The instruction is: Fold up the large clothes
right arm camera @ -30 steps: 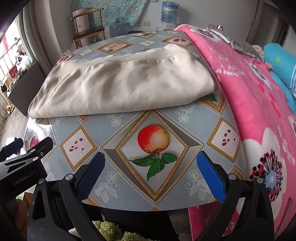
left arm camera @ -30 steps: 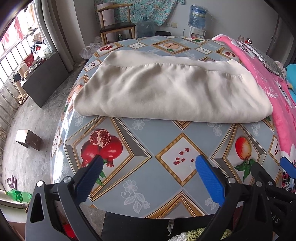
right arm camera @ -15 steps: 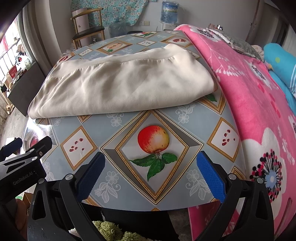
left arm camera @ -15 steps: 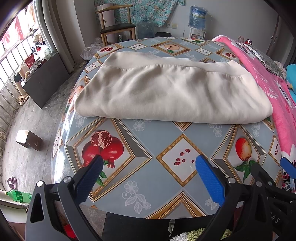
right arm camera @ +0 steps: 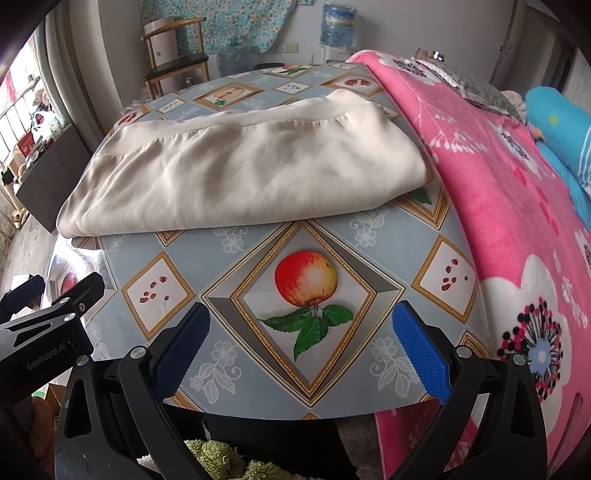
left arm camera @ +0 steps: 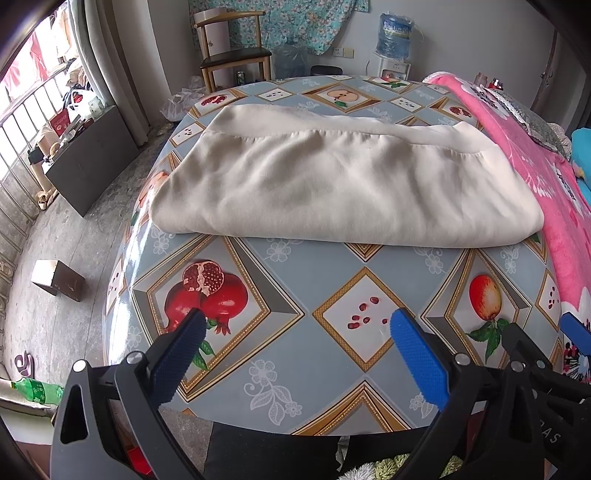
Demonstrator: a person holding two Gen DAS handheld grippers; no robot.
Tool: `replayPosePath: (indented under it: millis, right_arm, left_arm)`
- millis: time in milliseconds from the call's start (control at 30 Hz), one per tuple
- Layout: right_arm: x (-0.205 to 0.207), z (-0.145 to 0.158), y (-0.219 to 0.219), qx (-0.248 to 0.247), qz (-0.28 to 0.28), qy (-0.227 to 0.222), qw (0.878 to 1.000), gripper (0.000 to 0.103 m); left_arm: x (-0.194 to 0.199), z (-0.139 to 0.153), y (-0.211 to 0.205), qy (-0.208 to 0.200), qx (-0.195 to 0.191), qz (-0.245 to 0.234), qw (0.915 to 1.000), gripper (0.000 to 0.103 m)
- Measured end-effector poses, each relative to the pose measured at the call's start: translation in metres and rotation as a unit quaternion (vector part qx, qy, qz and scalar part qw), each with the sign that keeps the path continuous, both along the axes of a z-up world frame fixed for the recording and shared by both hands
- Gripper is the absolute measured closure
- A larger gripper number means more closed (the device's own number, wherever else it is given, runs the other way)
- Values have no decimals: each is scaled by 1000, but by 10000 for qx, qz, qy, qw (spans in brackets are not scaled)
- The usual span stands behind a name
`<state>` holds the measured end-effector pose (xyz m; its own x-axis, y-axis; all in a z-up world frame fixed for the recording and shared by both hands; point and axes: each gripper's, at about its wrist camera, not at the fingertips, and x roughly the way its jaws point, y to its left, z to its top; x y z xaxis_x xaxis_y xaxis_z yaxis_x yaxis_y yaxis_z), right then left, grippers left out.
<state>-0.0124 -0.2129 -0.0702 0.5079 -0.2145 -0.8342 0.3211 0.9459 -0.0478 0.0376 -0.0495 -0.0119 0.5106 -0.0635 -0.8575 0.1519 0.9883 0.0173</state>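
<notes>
Nothing much has moved since a second ago: in the left wrist view the cream garment sits a touch lower in frame, otherwise same layout.

Left wrist view: my left gripper [left arm camera: 295, 332] is spread wide, blue pads [left arm camera: 419, 360] well apart, nothing between them, hovering over the near edge of the desk [left arm camera: 295, 291]. Folded cream garment [left arm camera: 343, 188] lies flat across the upper middle of the frame, long side running left to right, hemmed band along its far edge. Its right end is just beside the pink blanket [left arm camera: 550, 192] at frame right; whether they touch, I can't tell. Pomegranate print [left arm camera: 208, 291] sits just above my left pad. Tip of the other gripper shows at lower right. Wooden chair [left arm camera: 231, 44] at top, water jug [left arm camera: 394, 35] upper right, small box [left arm camera: 57, 278] on the floor at left, green bottle [left arm camera: 35, 389] lower left.

Right wrist view: my right gripper [right arm camera: 301, 330] is also spread, pads [right arm camera: 421, 354] apart, holding nothing, over the near desk edge. Apple print [right arm camera: 306, 278] sits centre frame between the pads. Garment fills the upper left and centre, well apart from the gripper. Pink blanket covers the right side, blue pillow [right arm camera: 557, 129] at far right. Left gripper body sits at lower left.
</notes>
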Motion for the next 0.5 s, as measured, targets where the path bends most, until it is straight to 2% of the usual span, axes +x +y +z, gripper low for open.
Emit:
replayPosePath:
  millis: [500]
  right_arm:
    - [0,-1,0,11,5,3,10000,7]
  left_arm:
    - [-1,0,0,-17,-7,-10,10000,5]
